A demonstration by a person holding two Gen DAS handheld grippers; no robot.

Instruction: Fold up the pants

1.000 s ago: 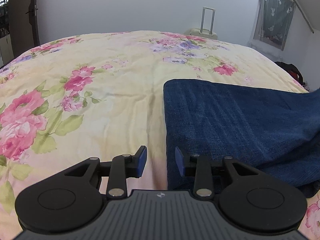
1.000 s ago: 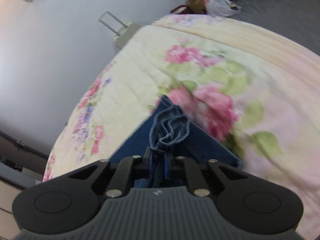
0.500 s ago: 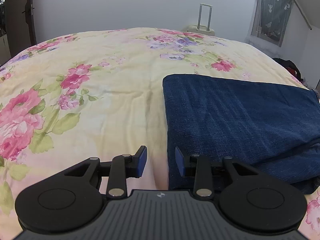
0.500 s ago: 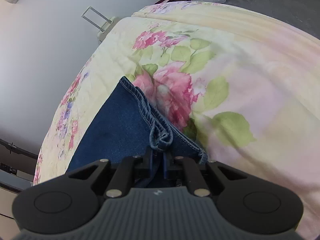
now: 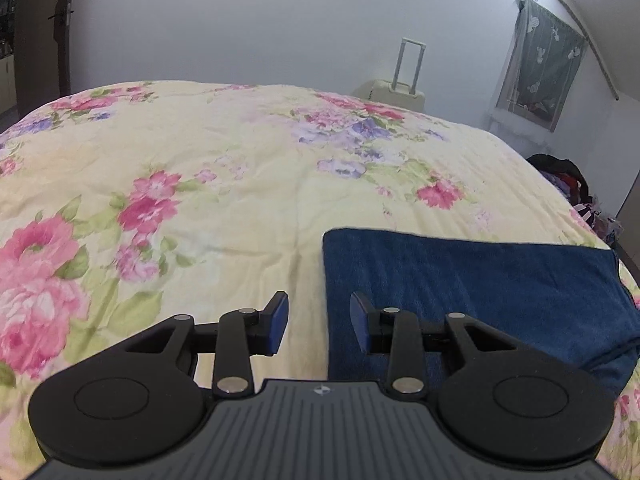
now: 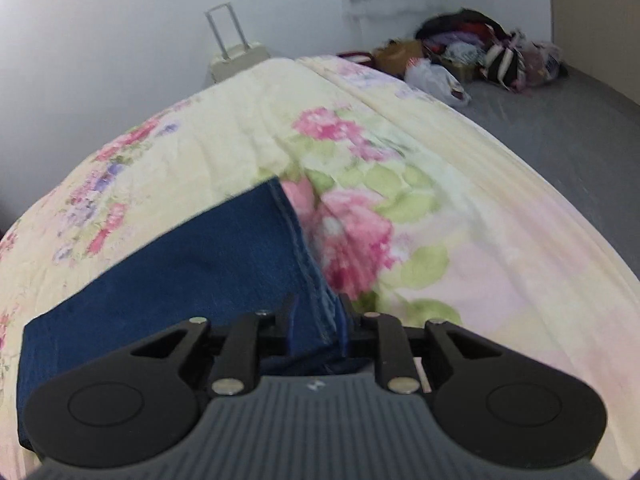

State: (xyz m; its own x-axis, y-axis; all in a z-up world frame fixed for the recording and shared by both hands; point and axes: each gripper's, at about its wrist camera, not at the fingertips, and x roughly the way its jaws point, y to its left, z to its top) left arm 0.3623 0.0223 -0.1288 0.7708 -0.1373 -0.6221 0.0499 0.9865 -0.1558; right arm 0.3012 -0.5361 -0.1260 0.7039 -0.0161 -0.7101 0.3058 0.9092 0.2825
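In the left wrist view, my left gripper (image 5: 319, 322) hangs above the bedspread (image 5: 224, 184), its jaws partly open with nothing between them. The one pair of folded pants (image 5: 480, 292) lies near the bed's right edge, its left edge just under my right finger. Only here I see the curtain (image 5: 540, 76).

In the right wrist view, my right gripper (image 6: 316, 316) is opening its jaws; the pants' hem (image 6: 304, 256) is between them, pads apart from it. One suitcase (image 6: 236, 56) stands behind; only here one pile of bags (image 6: 480, 60) shows.
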